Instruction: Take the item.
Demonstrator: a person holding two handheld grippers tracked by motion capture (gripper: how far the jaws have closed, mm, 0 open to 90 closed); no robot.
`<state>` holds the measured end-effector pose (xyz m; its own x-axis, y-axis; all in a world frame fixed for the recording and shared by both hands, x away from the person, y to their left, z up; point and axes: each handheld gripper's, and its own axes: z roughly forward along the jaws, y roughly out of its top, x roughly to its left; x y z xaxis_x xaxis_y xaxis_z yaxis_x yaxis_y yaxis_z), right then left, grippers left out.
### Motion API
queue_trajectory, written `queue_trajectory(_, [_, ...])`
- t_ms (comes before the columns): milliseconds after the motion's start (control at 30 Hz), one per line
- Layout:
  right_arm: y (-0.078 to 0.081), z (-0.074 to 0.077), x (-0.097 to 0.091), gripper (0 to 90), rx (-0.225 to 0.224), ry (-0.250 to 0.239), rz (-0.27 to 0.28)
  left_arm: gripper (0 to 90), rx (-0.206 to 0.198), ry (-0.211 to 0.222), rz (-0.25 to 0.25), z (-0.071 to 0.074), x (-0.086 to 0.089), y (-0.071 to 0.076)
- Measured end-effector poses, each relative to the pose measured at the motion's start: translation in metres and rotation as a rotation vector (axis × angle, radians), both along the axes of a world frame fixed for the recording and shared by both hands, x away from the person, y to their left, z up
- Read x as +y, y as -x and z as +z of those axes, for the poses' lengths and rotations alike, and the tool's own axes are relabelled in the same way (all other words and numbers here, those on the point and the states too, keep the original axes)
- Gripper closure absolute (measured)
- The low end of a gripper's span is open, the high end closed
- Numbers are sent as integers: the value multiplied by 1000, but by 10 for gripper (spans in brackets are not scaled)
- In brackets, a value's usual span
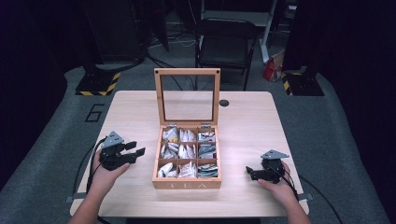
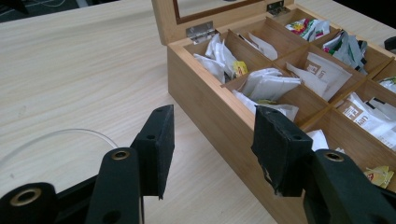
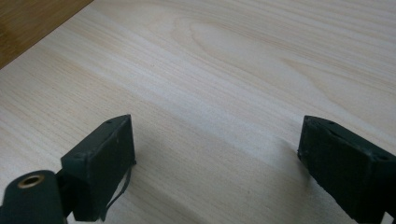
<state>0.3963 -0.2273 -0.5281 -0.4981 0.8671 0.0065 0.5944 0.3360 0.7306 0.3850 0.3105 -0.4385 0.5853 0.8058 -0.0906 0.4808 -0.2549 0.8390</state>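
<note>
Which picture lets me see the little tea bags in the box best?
The left gripper view: it looks close into the wooden tea box, so single tea bags and their printed wrappers show. The high view shows all nine compartments of tea bags, but small and blurry. In the right gripper view I see the table.

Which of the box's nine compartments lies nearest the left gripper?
The front-left compartment, at the corner of the tea box facing the left gripper; the other eight sit farther right or farther back.
</note>
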Motion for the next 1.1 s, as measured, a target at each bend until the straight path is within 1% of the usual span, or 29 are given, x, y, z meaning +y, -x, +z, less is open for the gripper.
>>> queue_trajectory(100, [0,0,0,103,0,0,0,486,3,-2,-2,-4,-2,2])
queue_trajectory(133, [0,0,0,103,0,0,0,486,1,-11,-6,-5,-2,2])
queue_trajectory(267, [0,0,0,103,0,-1,-1,485,6,-2,-2,-10,-3,4])
queue_trajectory(300, [0,0,0,102,1,-2,0,485,7,-8,-7,-12,-3,5])
queue_trajectory(400, [0,0,0,102,1,-2,2,485,17,-6,-3,-16,-3,6])
queue_trajectory(433, [0,0,0,102,1,-2,2,485,15,-5,3,-18,-3,6])
queue_trajectory(467, [0,0,0,102,1,-2,2,485,20,-9,-3,-19,-3,7])
queue_trajectory(567, [0,0,0,102,1,-2,3,485,18,-22,-11,-22,-4,8])
queue_trajectory(633, [0,0,0,102,1,-2,2,485,23,-32,-16,-24,-3,8])
queue_trajectory(700, [0,0,0,102,1,-2,2,485,34,-25,-7,-28,-3,10])
queue_trajectory(733, [0,0,0,102,1,-2,2,485,41,-36,-13,-29,-2,10])
queue_trajectory(767, [0,0,0,102,1,-2,2,485,50,-22,-6,-31,-3,11])
queue_trajectory(800, [0,0,0,102,1,-2,2,485,44,-24,-4,-32,-2,11])
queue_trajectory(867, [0,0,0,103,1,-2,2,484,54,-25,-5,-33,-2,11])
queue_trajectory(933, [0,0,0,102,1,-2,2,482,52,-27,-2,-35,-2,11])
queue_trajectory(967, [0,0,0,102,1,-2,2,481,59,-21,0,-36,-3,11])
queue_trajectory(1000, [0,0,0,103,1,-2,2,481,64,-24,-4,-37,-3,10])
queue_trajectory(1033, [0,0,0,102,1,-2,2,481,57,-32,-4,-38,-3,10])
queue_trajectory(1067, [0,0,0,102,1,-2,2,481,66,-30,-9,-38,-4,10])
queue_trajectory(1100, [0,0,0,102,1,-2,2,481,65,-37,-13,-39,-4,9])
